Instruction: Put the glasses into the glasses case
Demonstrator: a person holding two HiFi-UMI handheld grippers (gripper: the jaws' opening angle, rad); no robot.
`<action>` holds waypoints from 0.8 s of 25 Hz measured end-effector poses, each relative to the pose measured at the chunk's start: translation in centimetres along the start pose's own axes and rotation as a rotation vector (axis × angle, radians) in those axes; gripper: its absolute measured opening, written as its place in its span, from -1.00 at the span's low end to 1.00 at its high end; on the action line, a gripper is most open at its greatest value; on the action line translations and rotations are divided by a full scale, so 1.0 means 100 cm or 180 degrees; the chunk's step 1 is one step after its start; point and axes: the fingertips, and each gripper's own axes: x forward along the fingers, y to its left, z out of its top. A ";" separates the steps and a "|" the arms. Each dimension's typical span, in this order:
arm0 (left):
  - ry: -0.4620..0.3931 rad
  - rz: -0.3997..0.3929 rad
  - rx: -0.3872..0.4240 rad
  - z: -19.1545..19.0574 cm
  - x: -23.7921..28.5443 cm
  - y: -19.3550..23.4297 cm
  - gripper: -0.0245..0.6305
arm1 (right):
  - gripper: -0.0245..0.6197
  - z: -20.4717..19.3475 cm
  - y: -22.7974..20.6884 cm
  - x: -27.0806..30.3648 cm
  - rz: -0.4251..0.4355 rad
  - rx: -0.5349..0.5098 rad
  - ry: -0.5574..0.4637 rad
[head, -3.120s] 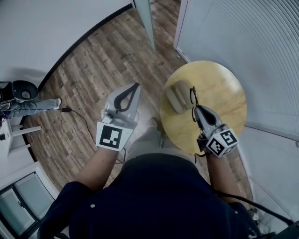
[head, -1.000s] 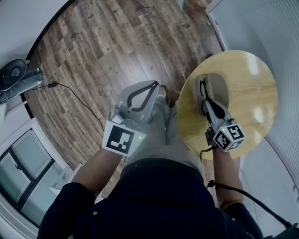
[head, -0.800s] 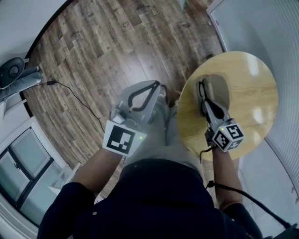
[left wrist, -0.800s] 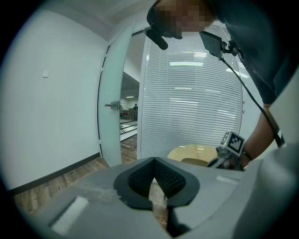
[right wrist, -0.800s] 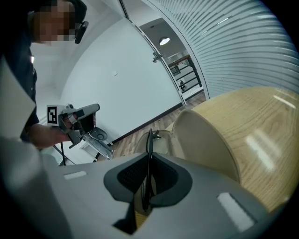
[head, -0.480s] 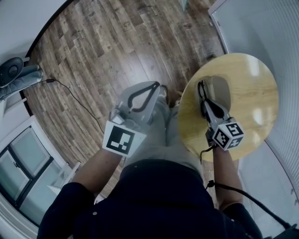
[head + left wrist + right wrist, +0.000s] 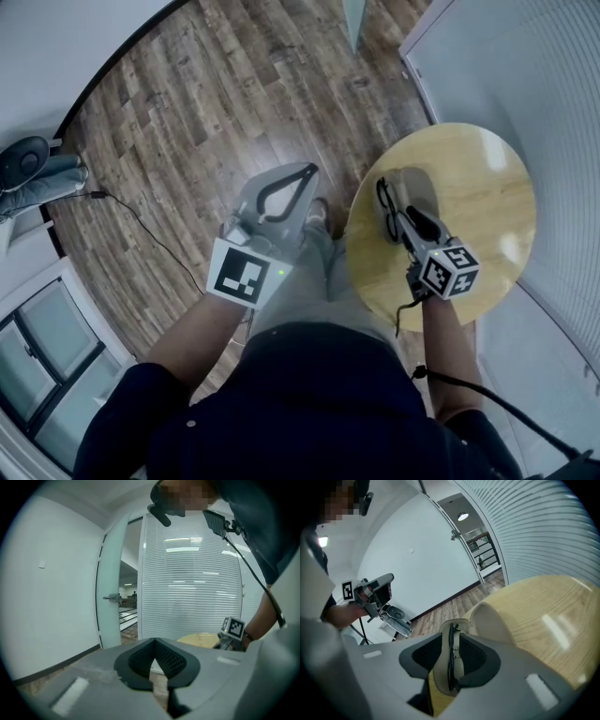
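Step in hand: releasing. Right tongs (image 7: 451,638) just opening wide, pads standing clear of glasses (image 7: 449,667). Glasses lying in open case (image 7: 492,620) at left part of bench (image 7: 478,216). Left tongs (image 7: 154,641) closed, empty. Next, probably: pulling right tongs back, then folding lid down.

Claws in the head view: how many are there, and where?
2. The left claw is shut above the wooden floor. The right claw, over the round table, has just been opening, with the glasses between its jaws.

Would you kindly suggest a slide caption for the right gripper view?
Right gripper, jaws just opened, glasses standing between them in the open beige case on a round wooden table.
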 end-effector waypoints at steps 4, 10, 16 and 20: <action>-0.0120 -0.0067 0.0093 0.020 0.003 -0.013 -0.91 | -0.54 0.017 0.004 -0.026 -0.0039 -0.0056 -0.0260; -0.0342 -0.0219 0.0198 0.060 -0.011 -0.045 -0.91 | -0.54 0.044 0.040 -0.082 0.0074 -0.0279 -0.0957; -0.0600 -0.0139 0.0352 0.104 -0.027 -0.043 -0.91 | -0.54 0.063 0.071 -0.143 -0.0188 -0.0649 -0.1421; -0.0786 -0.0233 0.0409 0.127 -0.040 -0.057 -0.91 | -0.55 0.063 0.083 -0.177 -0.0391 -0.0675 -0.1677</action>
